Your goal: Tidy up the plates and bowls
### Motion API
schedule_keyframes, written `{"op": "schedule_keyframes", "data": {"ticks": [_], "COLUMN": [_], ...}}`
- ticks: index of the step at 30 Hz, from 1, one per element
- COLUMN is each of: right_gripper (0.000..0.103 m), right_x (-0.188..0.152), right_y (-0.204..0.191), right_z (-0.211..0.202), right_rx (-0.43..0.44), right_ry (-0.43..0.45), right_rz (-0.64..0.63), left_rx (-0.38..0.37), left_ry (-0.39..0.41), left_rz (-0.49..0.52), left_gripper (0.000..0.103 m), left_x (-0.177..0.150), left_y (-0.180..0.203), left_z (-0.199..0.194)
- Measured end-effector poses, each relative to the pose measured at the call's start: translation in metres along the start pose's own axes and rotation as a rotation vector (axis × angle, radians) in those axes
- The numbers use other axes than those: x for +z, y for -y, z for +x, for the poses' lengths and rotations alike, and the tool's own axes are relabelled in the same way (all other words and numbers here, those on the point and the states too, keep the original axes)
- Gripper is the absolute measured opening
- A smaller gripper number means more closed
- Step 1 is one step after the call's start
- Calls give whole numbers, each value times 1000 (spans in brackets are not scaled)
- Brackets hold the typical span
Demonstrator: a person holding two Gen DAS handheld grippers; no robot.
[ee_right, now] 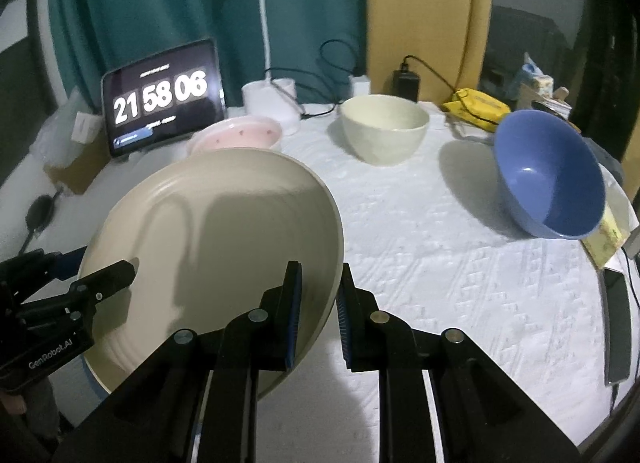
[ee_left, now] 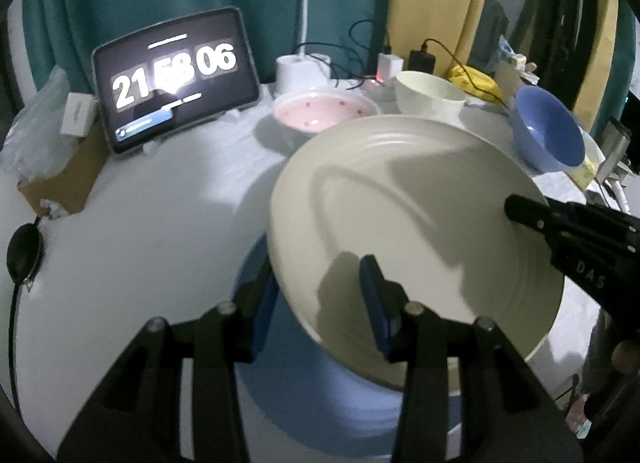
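Cream plate (ee_left: pixel 400 223) is carried, both rims pinched by left gripper (ee_left: pixel 324 295) and right gripper (ee_right: pixel 320 303); next, set it gently on blue plate (ee_left: pixel 320 403), low in frame.

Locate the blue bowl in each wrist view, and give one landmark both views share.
Left wrist view: the blue bowl sits far right, above the middle, tilted, beyond the cream plate.
Right wrist view: the blue bowl sits right of centre, tilted on the white tablecloth, right of the cream bowl.
Shared landmark: the tablet clock, at the back left in both.
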State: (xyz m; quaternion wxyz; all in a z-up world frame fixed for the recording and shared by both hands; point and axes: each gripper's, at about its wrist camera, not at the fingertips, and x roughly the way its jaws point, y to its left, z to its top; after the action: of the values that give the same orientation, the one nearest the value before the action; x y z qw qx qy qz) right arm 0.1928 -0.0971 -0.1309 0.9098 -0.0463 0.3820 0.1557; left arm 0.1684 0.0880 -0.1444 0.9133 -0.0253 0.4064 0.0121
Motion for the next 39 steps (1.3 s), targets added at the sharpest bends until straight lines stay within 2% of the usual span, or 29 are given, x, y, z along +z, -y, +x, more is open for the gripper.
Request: {"op": "schedule_keyframes", "data": {"ticks": [7, 20, 28, 39], "right_gripper": [20, 24, 24, 24], "right_x": [-9, -20, -20, -18], "right_y": [-21, -37, -35, -20], "right_z": [12, 24, 21, 13], "right_rx": [13, 6, 19, 12], "right_ry": [-40, -98, -103, -73], "right_rz": [-24, -55, -68, -45], "left_rx": [34, 100, 104, 111], "left_ry": [-13, -33, -49, 19], "left_rz": [8, 55, 9, -9], "left_gripper": [42, 45, 47, 48], "left_x": [-15, -30, -34, -21], "left_y": [-13, -12, -21, -20], "left_z": [0, 2, -1, -22]}}
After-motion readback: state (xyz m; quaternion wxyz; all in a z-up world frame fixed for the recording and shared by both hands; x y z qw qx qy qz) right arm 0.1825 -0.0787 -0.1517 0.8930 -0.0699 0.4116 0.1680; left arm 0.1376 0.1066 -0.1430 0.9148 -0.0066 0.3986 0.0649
